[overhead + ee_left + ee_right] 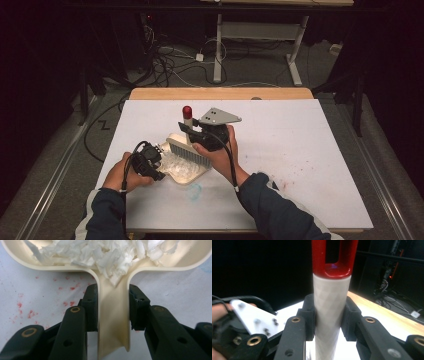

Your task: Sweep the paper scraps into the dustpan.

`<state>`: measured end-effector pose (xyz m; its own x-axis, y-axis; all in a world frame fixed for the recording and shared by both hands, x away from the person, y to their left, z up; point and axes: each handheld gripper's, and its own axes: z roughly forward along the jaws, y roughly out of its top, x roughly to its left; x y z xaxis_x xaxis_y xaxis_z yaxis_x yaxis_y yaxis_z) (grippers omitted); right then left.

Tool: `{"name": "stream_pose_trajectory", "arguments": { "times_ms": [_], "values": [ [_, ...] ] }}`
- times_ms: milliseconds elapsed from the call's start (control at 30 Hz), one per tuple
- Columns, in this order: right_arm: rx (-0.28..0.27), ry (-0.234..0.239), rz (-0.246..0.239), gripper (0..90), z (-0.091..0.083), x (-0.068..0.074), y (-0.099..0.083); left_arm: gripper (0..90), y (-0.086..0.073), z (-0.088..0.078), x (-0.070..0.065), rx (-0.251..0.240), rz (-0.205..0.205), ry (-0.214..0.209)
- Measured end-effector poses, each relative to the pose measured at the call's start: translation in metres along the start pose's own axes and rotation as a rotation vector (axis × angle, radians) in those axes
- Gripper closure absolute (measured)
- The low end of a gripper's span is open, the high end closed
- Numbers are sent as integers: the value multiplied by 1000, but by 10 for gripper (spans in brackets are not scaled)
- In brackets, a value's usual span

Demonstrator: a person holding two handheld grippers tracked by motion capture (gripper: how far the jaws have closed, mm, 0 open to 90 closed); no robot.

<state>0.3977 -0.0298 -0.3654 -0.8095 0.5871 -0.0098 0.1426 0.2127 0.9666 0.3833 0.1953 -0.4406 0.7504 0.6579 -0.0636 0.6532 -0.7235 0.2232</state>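
A cream dustpan [176, 140] lies on the white table, holding white paper shreds [178, 167]. My left gripper [152, 164] is shut on the dustpan's handle [113, 315], one jaw on each side, with the shreds [105, 252] piled just beyond. A brush with pale bristles [188, 153] stands over the pan's far edge, its white handle [331, 302] upright and ending in a red tip [187, 112]. My right gripper [194, 131] is shut on that handle below the red end [319, 260].
Red specks [295, 186] stain the table at the right and beside the pan [27, 312]. A bluish smear [194, 191] lies near the front edge. The table's wooden far edge [220, 93] gives way to floor cables [170, 60] and desk legs [218, 50].
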Motion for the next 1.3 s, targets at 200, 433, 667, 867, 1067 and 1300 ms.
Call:
{"name": "stream_pose_trajectory", "arguments": {
  "times_ms": [200, 433, 667, 867, 1067, 1300],
  "values": [
    [-55, -53, -39, 700, -18, -6, 20, 630, -1, 0, -1, 4, 7, -1],
    [-65, -196, -70, 700, -52, -33, 24, 630, -2, -1, -3, 12, 20, 7],
    [12, -331, -43, 700, -89, -60, -8, 630, -2, -3, -8, 23, 32, 9],
    [63, -349, -19, 699, -103, -58, -27, 630, 2, -2, -18, 36, 59, 7],
    [81, -308, -56, 700, -98, -42, -31, 630, 8, -4, -24, 50, 74, 27],
    [92, -214, -91, 698, -81, -11, -28, 630, 11, 0, -25, 56, 77, 26]
  ]
}}
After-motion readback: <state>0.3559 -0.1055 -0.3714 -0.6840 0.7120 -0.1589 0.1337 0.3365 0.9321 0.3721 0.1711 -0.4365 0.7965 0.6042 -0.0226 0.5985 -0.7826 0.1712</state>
